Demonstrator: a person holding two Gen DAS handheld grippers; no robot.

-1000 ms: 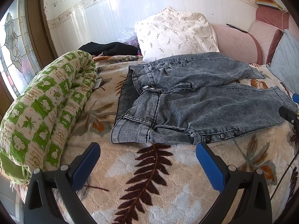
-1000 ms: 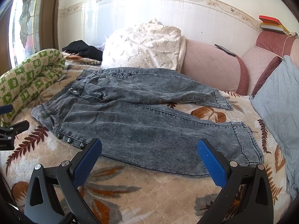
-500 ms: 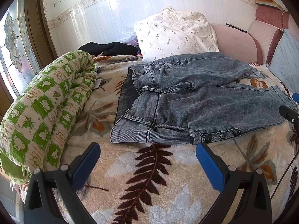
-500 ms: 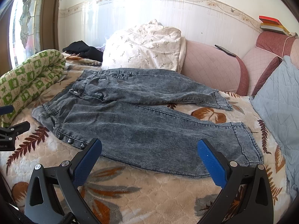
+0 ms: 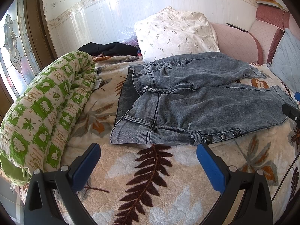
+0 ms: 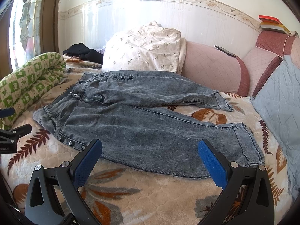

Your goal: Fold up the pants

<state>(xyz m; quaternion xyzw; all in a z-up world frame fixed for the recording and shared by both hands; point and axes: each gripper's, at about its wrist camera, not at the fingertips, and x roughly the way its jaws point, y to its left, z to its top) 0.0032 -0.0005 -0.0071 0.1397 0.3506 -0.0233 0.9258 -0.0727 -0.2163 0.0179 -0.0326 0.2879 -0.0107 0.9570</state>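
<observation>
Grey acid-wash jeans (image 5: 196,101) lie spread flat on a leaf-patterned blanket (image 5: 150,178), waistband to the left, both legs running right. They also show in the right wrist view (image 6: 150,123). My left gripper (image 5: 148,161) is open and empty, just short of the near waistband corner. My right gripper (image 6: 150,157) is open and empty, hovering at the near edge of the closer leg. The far leg hem (image 6: 223,103) and near leg hem (image 6: 249,142) both lie flat.
A rolled green-and-white quilt (image 5: 43,112) lies along the left. A white flowered pillow (image 5: 174,31) and black clothes (image 5: 108,49) sit at the back. A pink headboard (image 6: 211,67) and a blue-grey cushion (image 6: 277,101) stand at the right.
</observation>
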